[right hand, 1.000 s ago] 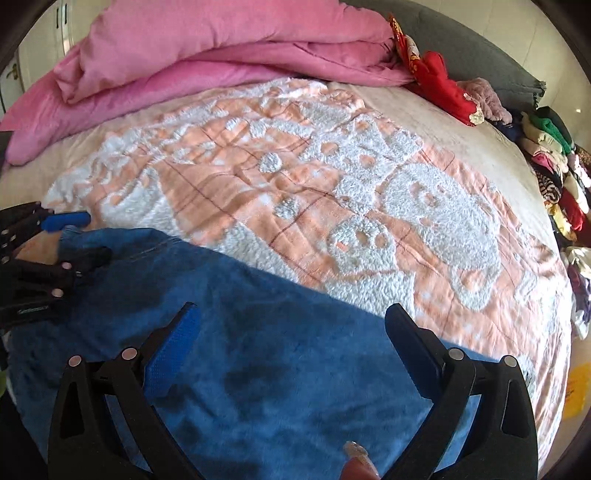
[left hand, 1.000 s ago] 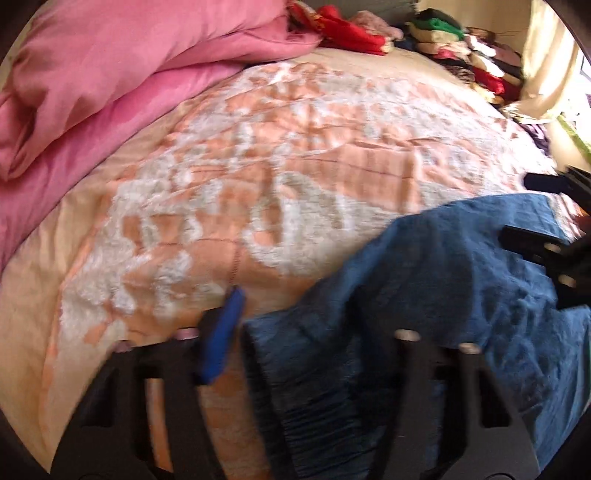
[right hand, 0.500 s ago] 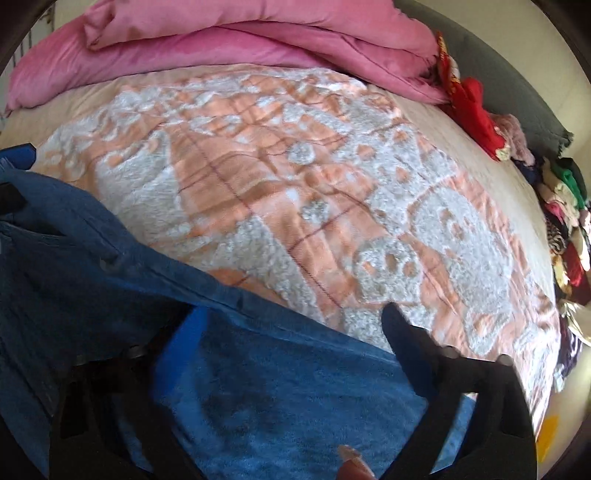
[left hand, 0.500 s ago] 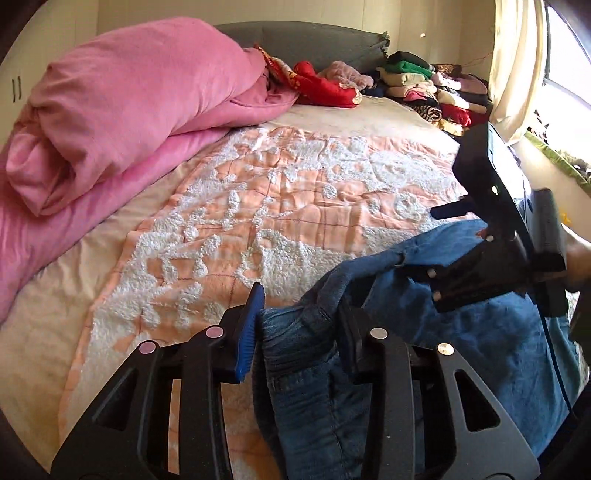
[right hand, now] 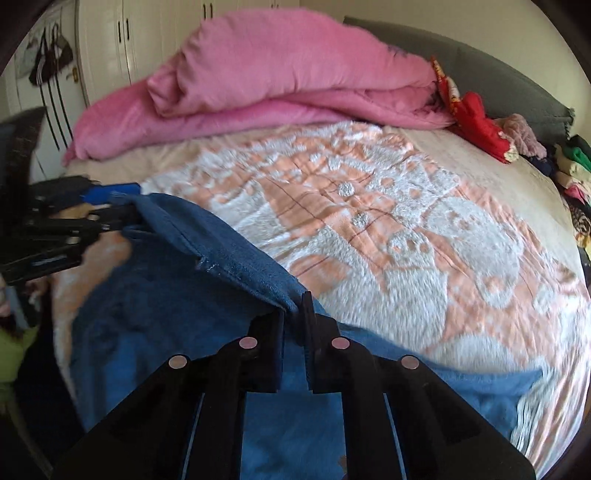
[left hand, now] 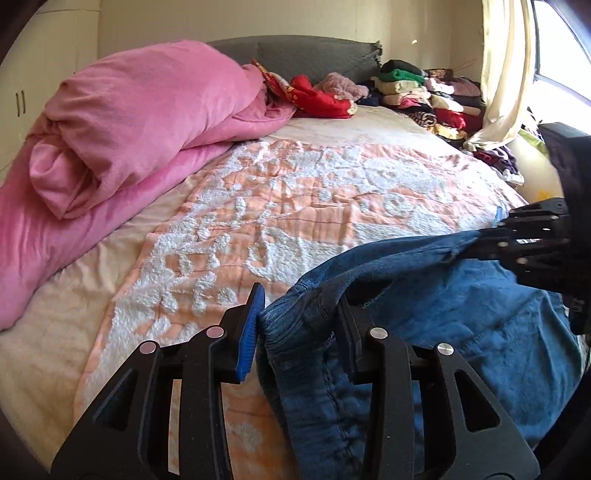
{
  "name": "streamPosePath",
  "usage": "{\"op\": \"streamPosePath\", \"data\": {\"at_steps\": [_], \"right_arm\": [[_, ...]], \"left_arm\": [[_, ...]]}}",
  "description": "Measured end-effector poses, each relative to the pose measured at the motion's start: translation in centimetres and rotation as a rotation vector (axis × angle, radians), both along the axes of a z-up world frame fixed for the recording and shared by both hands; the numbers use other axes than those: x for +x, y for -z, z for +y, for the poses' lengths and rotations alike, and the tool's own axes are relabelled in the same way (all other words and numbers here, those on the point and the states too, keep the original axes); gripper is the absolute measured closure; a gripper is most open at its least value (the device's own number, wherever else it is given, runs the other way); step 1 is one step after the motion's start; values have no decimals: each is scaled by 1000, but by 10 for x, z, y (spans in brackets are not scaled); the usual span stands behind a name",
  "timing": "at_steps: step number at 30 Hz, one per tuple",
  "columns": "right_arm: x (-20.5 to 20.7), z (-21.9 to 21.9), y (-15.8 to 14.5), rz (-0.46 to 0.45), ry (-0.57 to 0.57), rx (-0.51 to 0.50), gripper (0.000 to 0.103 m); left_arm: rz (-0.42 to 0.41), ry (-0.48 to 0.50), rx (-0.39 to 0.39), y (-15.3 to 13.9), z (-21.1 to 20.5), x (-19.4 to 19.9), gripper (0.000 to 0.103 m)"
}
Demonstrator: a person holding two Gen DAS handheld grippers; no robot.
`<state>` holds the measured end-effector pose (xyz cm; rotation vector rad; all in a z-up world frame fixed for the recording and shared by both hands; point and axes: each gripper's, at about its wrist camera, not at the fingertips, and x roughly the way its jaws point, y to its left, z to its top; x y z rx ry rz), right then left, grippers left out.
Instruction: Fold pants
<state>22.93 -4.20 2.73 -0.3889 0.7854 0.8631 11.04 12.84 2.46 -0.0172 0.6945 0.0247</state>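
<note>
**Pants lifted by one edge, fold not yet laid**

With both claws clamped on the blue pants (left hand: 461, 317), I hold one edge raised off the bed (left hand: 295, 206) while the rest lies at 5 o'clock in the left wrist view. My left claw (left hand: 295, 325) pinches bunched denim at one end; my right claw (right hand: 293, 314) is closed tight on the same edge farther along. By my judgement the first fold is only beginning: nothing is doubled over or flattened.

A sunlit bedroom — daylight pours through a window (left hand: 561, 55) with a cream curtain (left hand: 506, 74). A grey padded headboard (left hand: 314, 55) backs the bed; white wardrobe doors (right hand: 122, 40) line the cream wall (left hand: 221, 18).
</note>
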Motion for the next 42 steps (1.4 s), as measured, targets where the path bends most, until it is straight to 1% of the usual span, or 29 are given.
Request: {"op": "streamPosePath", "data": {"at_steps": [6,10,12,16,20,24,26,27,28,32,35,38,39,41,42], "right_arm": [[-56,-29,-15,29,14,97,95],[-95,-39,-16,44,-14,118,95],[-112,-41,-14,58,-32,124,95],[-148,-41,0,98,-65,106,95],[-178,-35,21,123,-93,59,95],[-191,-32,43,173,-104,26,95],[-191,-29,53,191,-87,1,95],[-191,-28,56,192,-83,-7,95],[-191,-26,57,195,-82,-14,95],[-193,-24,57,189,-84,-13,95],[-195,-25,56,187,-80,-1,95],[-198,-24,54,188,-90,12,95],[-199,-23,54,187,-100,14,93],[-202,-19,56,193,-108,7,92],[-204,-18,58,202,-113,-6,89]], "left_arm": [[-17,33,-1,-10,-12,-26,75],[-9,61,-17,-13,-15,-47,75],[9,73,-22,-11,-16,-57,75],[52,96,-36,-2,-16,-79,75],[109,116,-34,14,-18,-95,75],[179,135,-51,33,-17,-104,73],[211,128,-51,41,-16,-106,69],[217,126,-45,42,-16,-108,63],[219,124,-39,42,-17,-112,62],[220,106,-39,36,-7,-131,62],[195,92,-67,23,-1,-145,62],[138,134,-120,5,-8,-150,62],[125,168,-140,1,-16,-147,62],[135,222,-138,3,-35,-135,62],[149,231,-131,8,-42,-128,62]]}}
